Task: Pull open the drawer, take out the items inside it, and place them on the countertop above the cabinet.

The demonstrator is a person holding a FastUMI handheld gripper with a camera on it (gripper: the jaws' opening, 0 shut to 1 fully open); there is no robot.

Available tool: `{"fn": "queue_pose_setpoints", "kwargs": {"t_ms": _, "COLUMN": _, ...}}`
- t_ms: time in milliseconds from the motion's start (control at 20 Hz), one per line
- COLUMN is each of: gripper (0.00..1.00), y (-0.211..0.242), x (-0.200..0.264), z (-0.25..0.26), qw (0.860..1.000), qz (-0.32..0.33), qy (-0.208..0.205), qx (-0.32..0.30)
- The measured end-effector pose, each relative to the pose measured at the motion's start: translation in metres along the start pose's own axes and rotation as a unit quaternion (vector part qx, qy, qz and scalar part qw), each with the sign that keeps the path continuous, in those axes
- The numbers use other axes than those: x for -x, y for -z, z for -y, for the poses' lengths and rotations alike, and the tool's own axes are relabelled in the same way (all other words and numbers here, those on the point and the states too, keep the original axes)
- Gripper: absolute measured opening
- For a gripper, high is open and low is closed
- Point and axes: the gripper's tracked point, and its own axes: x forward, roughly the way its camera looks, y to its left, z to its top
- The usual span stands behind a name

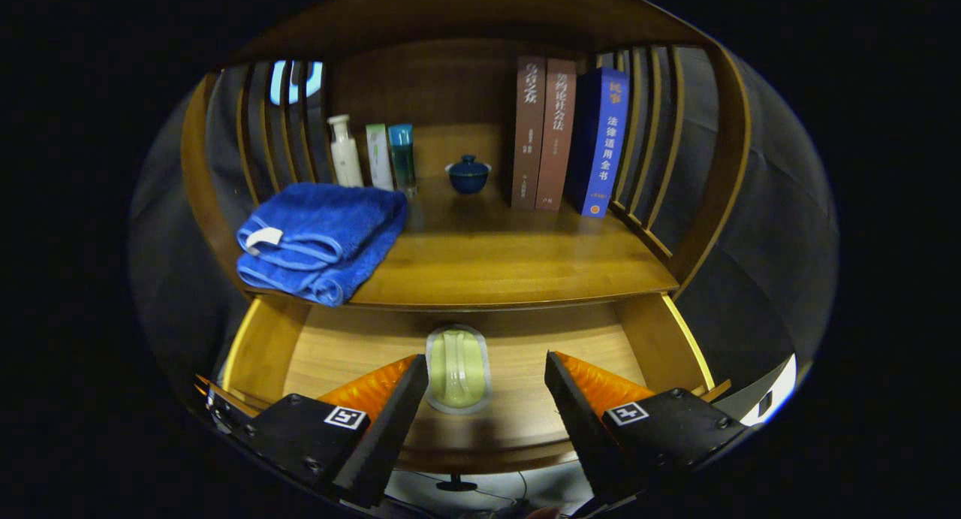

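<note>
Towel: folded blue terry towel [319, 241] lies on the wooden table [510, 267] at its left front edge.
Bottles: white bottle [345, 152], pale box [379, 157] and teal bottle [402, 157] stand behind it.
Drawer: pulled-out light wooden drawer [330, 354] holds a pale green packet [457, 369].
Tool: black-and-orange tool [486, 380] spread wide, empty, packet between its fingers.
Cup: dark blue lidded cup [468, 175] at centre back.
Books: two brown, one blue, upright [567, 140].
</note>
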Motion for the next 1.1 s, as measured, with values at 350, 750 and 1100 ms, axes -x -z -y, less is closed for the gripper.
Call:
{"fn": "queue_pose_setpoints", "kwargs": {"t_ms": 350, "gripper": 0.99, "y": 0.022, "x": -0.05, "z": -0.023, "qw": 0.998, "qz": -0.065, "qy": -0.017, "qx": -0.021}}
{"fn": "queue_pose_setpoints", "kwargs": {"t_ms": 750, "gripper": 0.8, "y": 0.036, "x": -0.078, "z": -0.022, "qw": 0.994, "qz": -0.109, "qy": -0.007, "qx": -0.013}}
{"fn": "queue_pose_setpoints", "kwargs": {"t_ms": 1100, "gripper": 0.28, "y": 0.055, "x": -0.085, "z": -0.025, "qw": 0.99, "qz": -0.134, "qy": -0.008, "qx": -0.031}}
